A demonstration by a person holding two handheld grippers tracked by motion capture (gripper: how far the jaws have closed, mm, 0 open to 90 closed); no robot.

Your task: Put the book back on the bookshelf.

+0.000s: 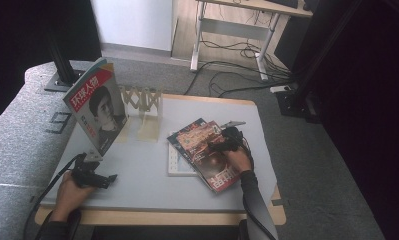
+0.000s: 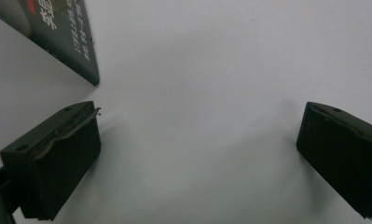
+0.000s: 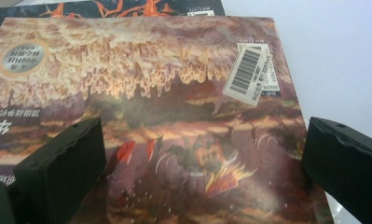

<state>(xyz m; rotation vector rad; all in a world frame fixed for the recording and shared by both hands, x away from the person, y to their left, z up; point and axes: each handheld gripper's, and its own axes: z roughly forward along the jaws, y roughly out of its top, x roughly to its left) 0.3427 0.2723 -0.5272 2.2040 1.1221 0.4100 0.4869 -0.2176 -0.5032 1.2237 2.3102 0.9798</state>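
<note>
Right gripper view: hand-held gripper (image 3: 202, 154) agape over magazine (image 3: 141, 93)

Upright magazine (image 1: 97, 107) masthead: prob. "环球人物". Flat magazine (image 3: 151, 116): barcode sticker (image 3: 248, 72), digits illegible.

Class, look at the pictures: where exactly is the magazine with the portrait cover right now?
In the high view the portrait magazine stands tilted at the table's far left, beside the wooden rack, just beyond the left gripper.
</note>
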